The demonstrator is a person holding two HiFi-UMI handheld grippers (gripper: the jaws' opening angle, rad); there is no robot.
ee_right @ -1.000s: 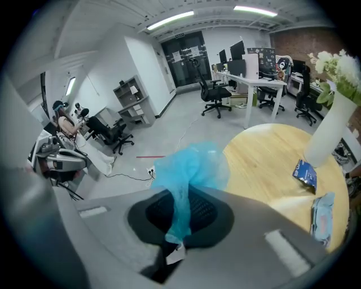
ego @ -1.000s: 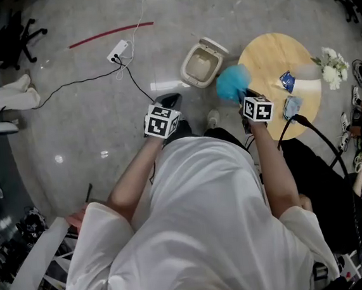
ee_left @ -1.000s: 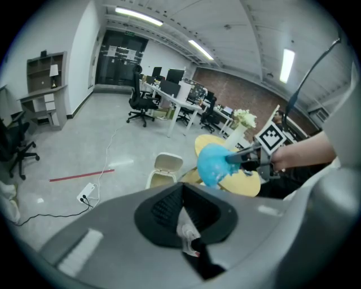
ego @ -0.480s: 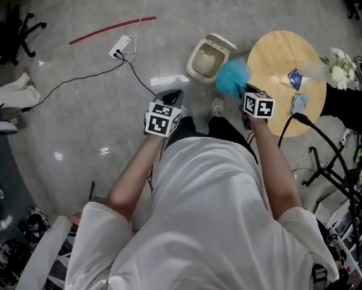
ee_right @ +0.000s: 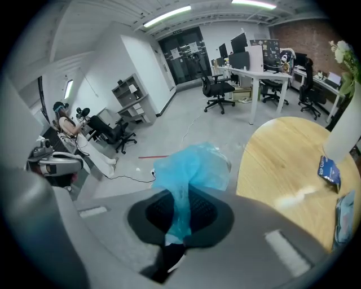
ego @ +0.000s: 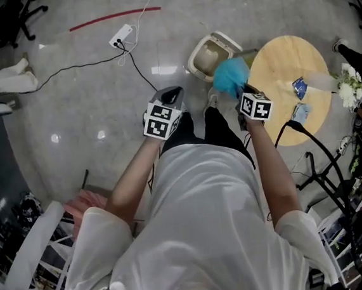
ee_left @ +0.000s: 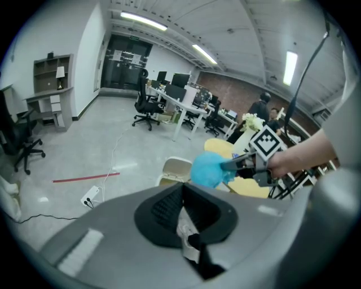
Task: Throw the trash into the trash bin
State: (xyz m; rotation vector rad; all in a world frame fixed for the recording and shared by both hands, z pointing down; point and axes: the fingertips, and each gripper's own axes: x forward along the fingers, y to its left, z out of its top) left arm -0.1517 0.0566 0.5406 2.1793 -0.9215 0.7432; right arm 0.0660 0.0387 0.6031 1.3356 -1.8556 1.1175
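Right tongs (ee_right: pixel 177 226) are clamped nearly shut on the tail of a crumpled blue plastic bag (ee_right: pixel 192 166), which balloons out just beyond the tips. Left tongs (ee_left: pixel 186 226) look closed as well. A pale sliver shows at their seam, and I cannot tell whether it is a scrap or part of the pads, so I count nothing as held there.

Compared with a second ago, the bag sits closer to the trash bin (ego: pixel 206 57). In the head view it is no longer apart from the bin but overlaps its right rim, while the left tongs hang on the bin's near left side. The bin stands on the floor with its mouth open and facing up. The round wooden surface (ego: pixel 288 67) lies just to the right of the bin, with a blue packet (ego: pixel 299 87) on it.

My reading is that the carry is almost over. The bag probably needs a little more travel towards the middle of the bin before the grip is released, since a light bag dropped at the rim could slide down outside it.
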